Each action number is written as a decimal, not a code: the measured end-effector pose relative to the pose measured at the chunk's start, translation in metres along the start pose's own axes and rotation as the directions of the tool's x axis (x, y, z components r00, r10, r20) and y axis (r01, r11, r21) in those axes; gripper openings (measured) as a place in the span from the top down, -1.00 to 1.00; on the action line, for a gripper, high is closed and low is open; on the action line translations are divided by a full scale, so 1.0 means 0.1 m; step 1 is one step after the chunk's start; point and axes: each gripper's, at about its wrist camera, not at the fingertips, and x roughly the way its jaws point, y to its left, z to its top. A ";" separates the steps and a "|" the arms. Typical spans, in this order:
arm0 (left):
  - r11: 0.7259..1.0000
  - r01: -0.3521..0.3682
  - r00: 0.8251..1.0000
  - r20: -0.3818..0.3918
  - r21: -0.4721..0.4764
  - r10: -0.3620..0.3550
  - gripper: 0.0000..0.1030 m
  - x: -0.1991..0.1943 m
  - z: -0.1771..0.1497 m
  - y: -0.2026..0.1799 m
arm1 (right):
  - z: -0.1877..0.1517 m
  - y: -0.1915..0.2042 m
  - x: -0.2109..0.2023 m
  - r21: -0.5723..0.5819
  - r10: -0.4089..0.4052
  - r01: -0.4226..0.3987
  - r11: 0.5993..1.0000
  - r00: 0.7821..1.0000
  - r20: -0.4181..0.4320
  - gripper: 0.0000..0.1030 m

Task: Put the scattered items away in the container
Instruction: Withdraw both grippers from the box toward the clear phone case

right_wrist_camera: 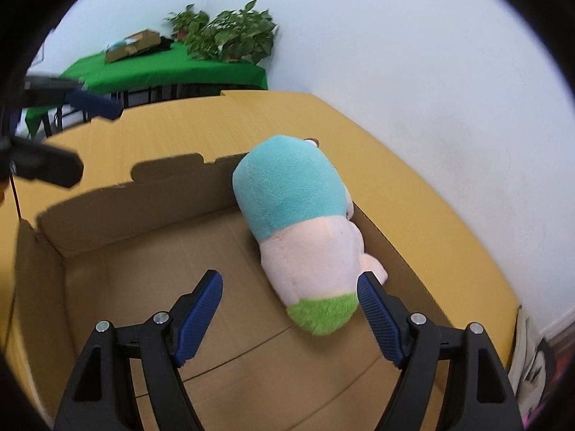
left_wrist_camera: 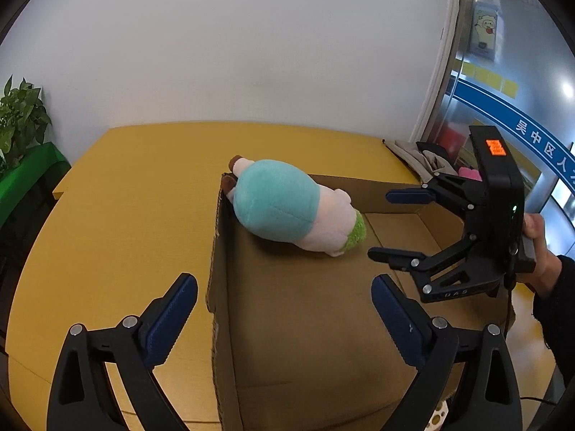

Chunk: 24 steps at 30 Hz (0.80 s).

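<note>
A plush toy (left_wrist_camera: 287, 212) (right_wrist_camera: 298, 215) with a teal middle, pink body and green end lies in the open cardboard box (left_wrist_camera: 217, 251) (right_wrist_camera: 107, 212), its head propped on the far corner of the rim. My left gripper (left_wrist_camera: 284, 282) (right_wrist_camera: 93, 140) hovers open over the box's near side, with nothing between its fingers. My right gripper (left_wrist_camera: 381, 224) (right_wrist_camera: 289, 276) is open above the box on the right. It stands just off the toy's green end and its pads are clear of the toy. A person's hand (left_wrist_camera: 539, 244) holds it.
The box stands on a yellow table (left_wrist_camera: 125, 197) (right_wrist_camera: 413, 197) against a white wall. A green-covered table (right_wrist_camera: 172, 68) with potted plants (right_wrist_camera: 233, 32) (left_wrist_camera: 18, 118) stands to the left. Folded cloth (left_wrist_camera: 413, 154) lies at the table's far right corner, by a glass door.
</note>
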 end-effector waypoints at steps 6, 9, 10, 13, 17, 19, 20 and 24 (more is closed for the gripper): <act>0.999 0.046 0.997 -0.055 0.028 -0.044 -0.97 -0.01 -0.49 -0.19 | -0.55 -0.23 -0.83 0.272 0.027 -0.047 0.961 0.997 0.077 -0.50; 0.998 0.054 0.994 -0.100 0.011 -0.053 -0.97 0.06 -0.74 -0.23 | -0.82 -0.30 -0.86 0.389 -0.031 0.011 0.921 0.998 0.046 -0.51; 0.998 0.058 0.992 -0.112 0.004 -0.057 -0.97 0.08 -0.80 -0.23 | -0.98 -0.32 -0.83 0.421 -0.051 0.040 0.906 0.999 0.015 -0.51; 0.999 0.049 0.989 -0.141 -0.004 -0.049 -0.97 0.12 -0.97 -0.24 | -1.41 -0.43 -0.80 0.505 -0.075 0.111 0.856 0.993 -0.092 -0.51; 0.998 0.056 0.990 -0.131 -0.017 -0.058 -0.95 0.03 -1.13 -0.21 | -1.69 -0.31 -0.88 0.532 -0.095 0.155 0.832 0.986 -0.140 -0.50; 0.998 0.052 0.990 -0.132 -0.018 -0.054 -0.96 -0.01 -1.16 -0.24 | -1.75 -0.27 -0.97 0.561 -0.086 0.141 0.816 0.989 -0.124 -0.50; 0.999 0.051 0.989 -0.136 -0.016 -0.052 -0.96 -0.03 -1.18 -0.25 | -1.75 -0.24 -0.98 0.562 -0.091 0.143 0.815 0.989 -0.119 -0.50; 0.999 0.045 0.991 -0.129 -0.016 -0.047 -0.95 -0.15 -1.28 -0.29 | -1.80 -0.13 -1.09 0.565 -0.103 0.147 0.812 0.989 -0.109 -0.51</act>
